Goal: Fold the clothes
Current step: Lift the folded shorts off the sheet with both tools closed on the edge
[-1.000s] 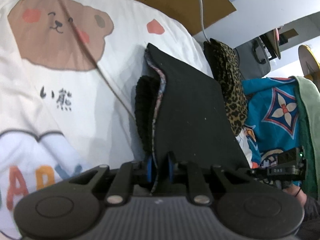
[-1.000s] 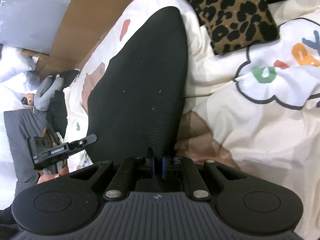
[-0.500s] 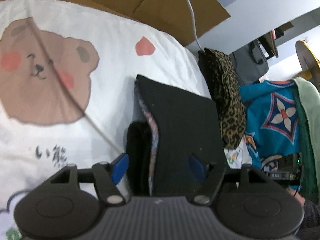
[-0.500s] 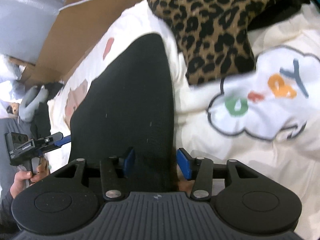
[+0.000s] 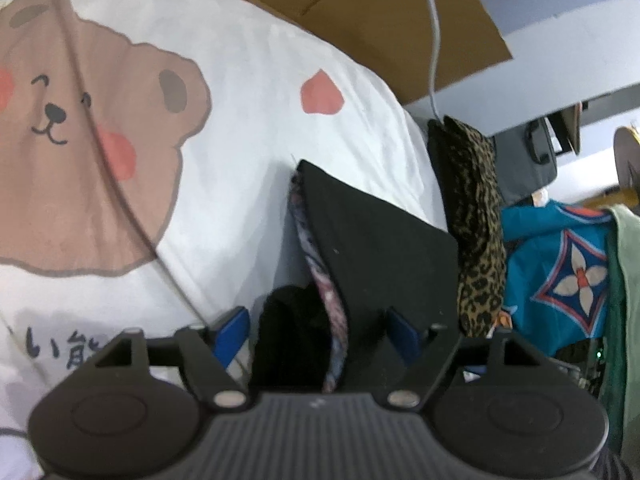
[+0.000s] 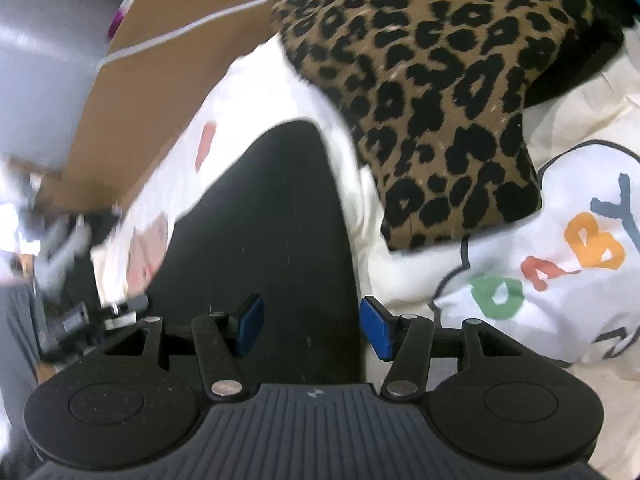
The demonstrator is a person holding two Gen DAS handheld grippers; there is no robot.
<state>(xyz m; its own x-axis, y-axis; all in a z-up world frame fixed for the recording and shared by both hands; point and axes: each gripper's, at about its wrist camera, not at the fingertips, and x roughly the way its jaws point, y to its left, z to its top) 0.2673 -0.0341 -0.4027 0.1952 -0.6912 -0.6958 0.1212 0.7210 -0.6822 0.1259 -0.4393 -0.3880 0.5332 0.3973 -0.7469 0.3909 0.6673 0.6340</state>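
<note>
- Black garment (image 5: 380,256) lies folded flat on bed sheet (image 5: 248,92), just ahead of both claws, beside leopard piece (image 6: 432,80).
- Left claw (image 5: 318,330) & right claw (image 6: 312,328): clamped on its edge 1 s ago, now wide, holding nothing.
- Release suggests this fold's set down.

The black garment (image 5: 380,264) lies folded flat on the bear-print sheet (image 5: 240,80), its patterned lining edge showing.

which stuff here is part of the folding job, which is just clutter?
Job:
- black garment, folded on the bedsheet
- leopard-print garment, folded beside it
- left claw and right claw, both open around the black garment

Clutter:
- cardboard
- white cable
- blue patterned fabric
- green cloth
</note>
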